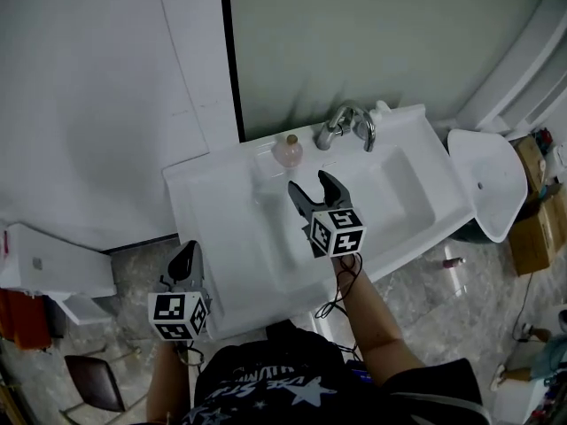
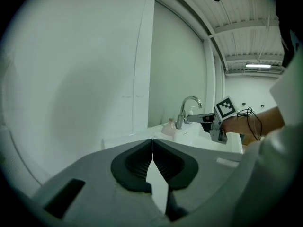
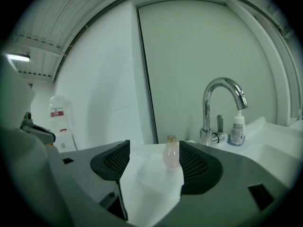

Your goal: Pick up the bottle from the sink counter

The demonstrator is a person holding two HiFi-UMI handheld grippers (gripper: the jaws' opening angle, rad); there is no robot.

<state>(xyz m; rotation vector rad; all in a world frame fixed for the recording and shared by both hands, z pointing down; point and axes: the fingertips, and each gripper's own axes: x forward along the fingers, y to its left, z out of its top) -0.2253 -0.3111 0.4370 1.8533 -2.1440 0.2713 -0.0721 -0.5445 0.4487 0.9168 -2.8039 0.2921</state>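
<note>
the bottle (image 1: 287, 150) stands upright at the back of the counter (image 1: 208, 211), just left of the faucet (image 1: 347, 124). the right gripper (image 1: 310, 184), jaws wide and empty, is nearer. it hovers over the basin (image 1: 394, 189) with the bottle ahead, slightly toward its right jaw and unobstructed. the left gripper (image 1: 184, 259), jaws together, hangs well apart.

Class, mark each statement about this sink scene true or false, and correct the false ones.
1. The right gripper is open. True.
2. It holds the pink bottle. False: the pink bottle stands on the counter, ahead of the open jaws and untouched.
3. The left gripper is shut. True.
4. The pink bottle stands in the basin. False: it stands at the back of the counter, beside the faucet.
</note>
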